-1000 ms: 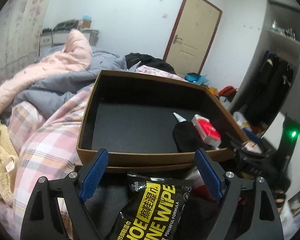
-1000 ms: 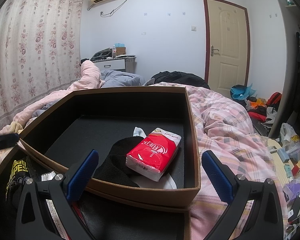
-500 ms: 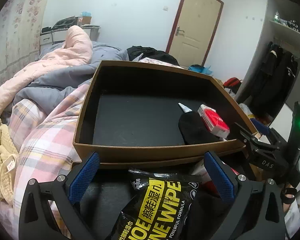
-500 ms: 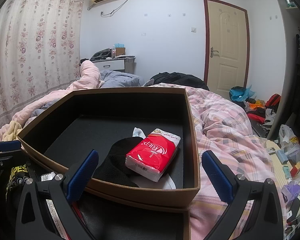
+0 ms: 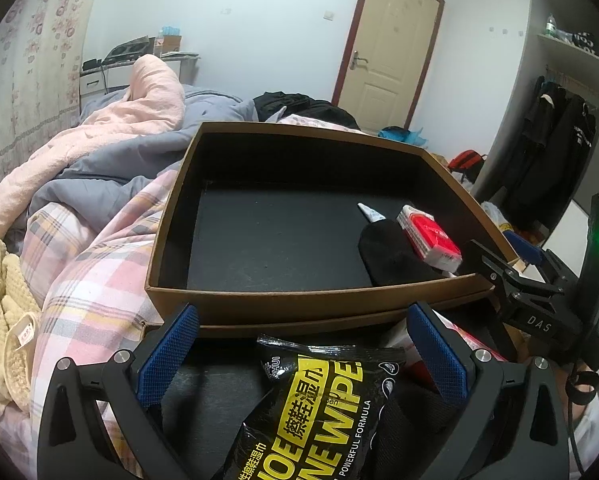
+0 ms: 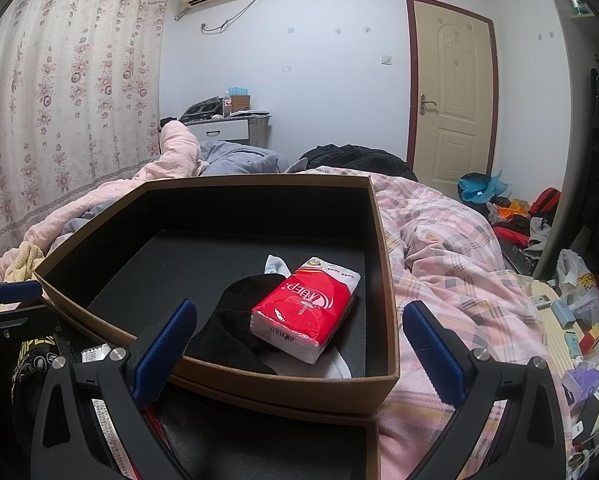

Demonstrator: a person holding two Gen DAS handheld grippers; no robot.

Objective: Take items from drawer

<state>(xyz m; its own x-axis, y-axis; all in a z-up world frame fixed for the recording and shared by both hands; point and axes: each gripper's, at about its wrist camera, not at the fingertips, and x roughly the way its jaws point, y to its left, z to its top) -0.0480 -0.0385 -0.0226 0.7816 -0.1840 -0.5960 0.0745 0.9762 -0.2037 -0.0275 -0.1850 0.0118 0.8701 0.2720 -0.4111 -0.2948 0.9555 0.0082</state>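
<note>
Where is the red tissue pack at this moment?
The red tissue pack lies inside the brown box on the bed, in its near right part in the right wrist view, resting partly on a black sock.

We see the brown drawer (image 6: 283, 384) open on the bed. Near its front right corner, a red tissue pack (image 6: 305, 314) lies flat, overlapping a black sock (image 6: 235, 312) beside it.

Both grippers, left gripper (image 5: 299, 354) and right gripper (image 6: 297, 342), have black frames, silver screws, blue textured pads; one is marked "DAS"
</note>
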